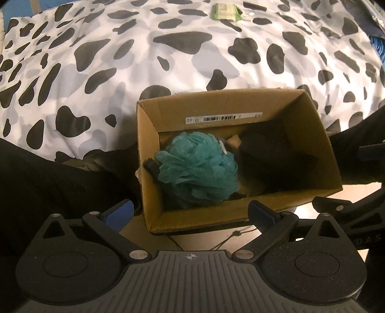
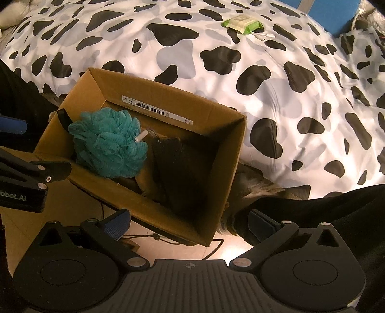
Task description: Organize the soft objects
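An open cardboard box (image 1: 315, 134) stands on the floor against the bed. Inside lie a teal mesh bath pouf (image 1: 196, 166) on the left and a dark soft item (image 1: 272, 161) on the right. My left gripper (image 1: 190, 214) is open and empty, just above the box's near rim. In the right wrist view the box (image 2: 231, 168) holds the pouf (image 2: 108, 149) and the dark item (image 2: 182, 173). My right gripper (image 2: 190, 226) is open and empty over the box's near right corner. The left gripper's body (image 2: 21, 178) shows at the left edge.
A cow-print duvet (image 1: 144, 60) covers the bed behind the box. A green wipes pack (image 1: 225, 10) lies far back on it, also in the right wrist view (image 2: 241, 22). Dark fabric (image 1: 48, 173) hangs left of the box. Cables (image 2: 154, 237) run on the floor.
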